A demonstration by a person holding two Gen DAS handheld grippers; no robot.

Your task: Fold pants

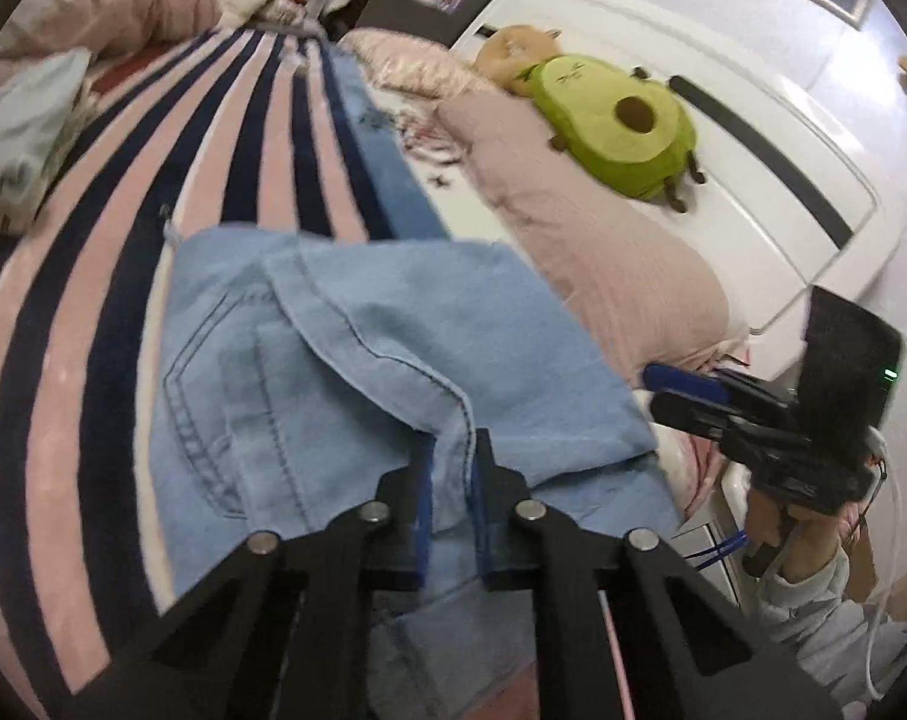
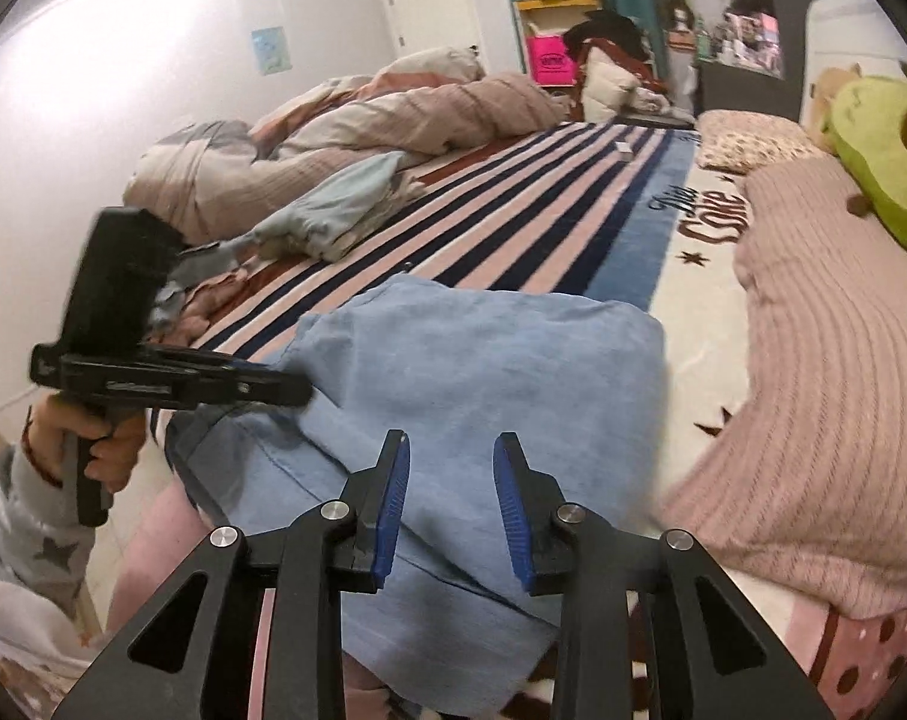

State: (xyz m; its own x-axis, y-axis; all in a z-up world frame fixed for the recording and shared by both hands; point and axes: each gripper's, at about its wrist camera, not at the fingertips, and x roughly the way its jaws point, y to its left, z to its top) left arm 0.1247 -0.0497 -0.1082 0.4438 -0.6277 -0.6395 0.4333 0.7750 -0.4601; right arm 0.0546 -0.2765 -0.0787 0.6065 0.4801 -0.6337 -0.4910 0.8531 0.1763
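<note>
The light-blue denim pants [image 1: 357, 360] lie folded on the striped blanket [image 1: 153, 192] at the near edge of the bed, beside a pink pillow [image 1: 603, 240]. The left tool [image 1: 452, 456] is pinching a seamed fold of the denim. The right tool [image 2: 450, 480] hovers over the pants with its jaws spread and nothing between them.

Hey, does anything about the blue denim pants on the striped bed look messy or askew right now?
Yes. The light blue denim pants lie in an uneven fold: one seamed edge runs diagonally over the back pocket.
</note>
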